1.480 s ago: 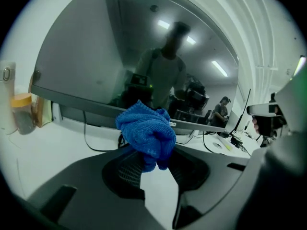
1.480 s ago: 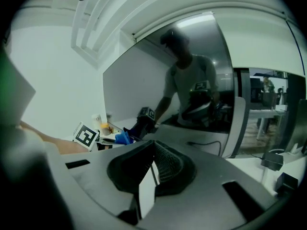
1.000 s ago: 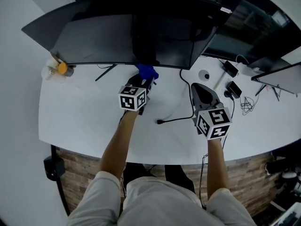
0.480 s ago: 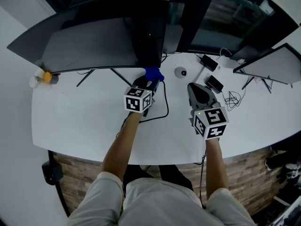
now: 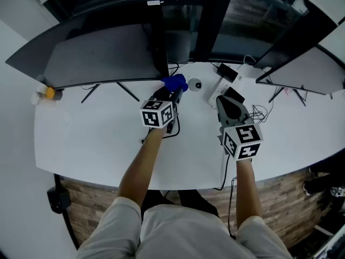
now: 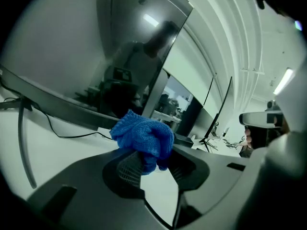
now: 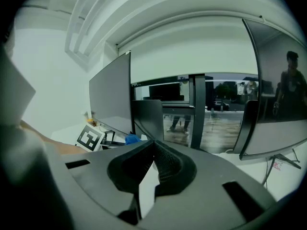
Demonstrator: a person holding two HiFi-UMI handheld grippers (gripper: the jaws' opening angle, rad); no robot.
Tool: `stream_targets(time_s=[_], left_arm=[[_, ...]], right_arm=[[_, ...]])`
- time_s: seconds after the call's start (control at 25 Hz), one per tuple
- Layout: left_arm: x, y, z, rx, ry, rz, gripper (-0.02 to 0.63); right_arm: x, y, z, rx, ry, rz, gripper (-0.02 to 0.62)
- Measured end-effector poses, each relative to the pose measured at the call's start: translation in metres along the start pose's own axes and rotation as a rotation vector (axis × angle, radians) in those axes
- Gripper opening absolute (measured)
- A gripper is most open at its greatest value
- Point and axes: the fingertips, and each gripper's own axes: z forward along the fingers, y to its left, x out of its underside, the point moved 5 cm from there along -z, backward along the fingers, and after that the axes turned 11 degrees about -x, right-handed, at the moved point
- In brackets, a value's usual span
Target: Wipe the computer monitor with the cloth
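Seen from above, the left tongs (image 5: 172, 92) hold the blue cloth (image 5: 174, 83) just below the monitor (image 5: 97, 55), at its right end, over the desk (image 5: 81, 139). The right tongs (image 5: 229, 108) sit further right of the monitor.

In the left gripper view, the jaws are clamped on the bunched cloth, short of the screen.

In the right gripper view, the jaws are pressed together on nothing.

By my reckoning the wiping has not yet begun.

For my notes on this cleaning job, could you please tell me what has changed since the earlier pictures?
The left claw, carrying the blue cloth, shifted right along the desk, closer to the small round gadget. The right claw shifted right too. The cloth stayed clamped; the right claw is shut and empty.
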Motion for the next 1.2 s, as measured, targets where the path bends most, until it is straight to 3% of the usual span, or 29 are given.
stream_targets(time_s=[0.16,0.32,0.52,0.8,1.2], left_arm=[[-0.005,-0.009,-0.004,0.024,-0.007,0.004,0.141],[-0.033,-0.028,-0.004,0.074,-0.066,0.079,0.140],[-0.083,-0.035,-0.013,0.022,-0.172,0.079,0.135],[-0.140,-0.048,-0.063,-0.103,-0.304,0.091,0.135],[-0.235,-0.077,-0.125,-0.117,-0.369,0.243,0.135]], right_arm=[[-0.011,-0.007,-0.007,0.008,-0.020,0.001,0.014],[-0.022,-0.007,-0.011,0.022,-0.044,0.001,0.014],[-0.031,-0.003,-0.024,0.031,-0.056,-0.014,0.014],[-0.068,0.006,-0.044,0.020,-0.115,-0.042,0.014],[-0.156,0.045,-0.065,-0.023,-0.208,-0.106,0.014]])
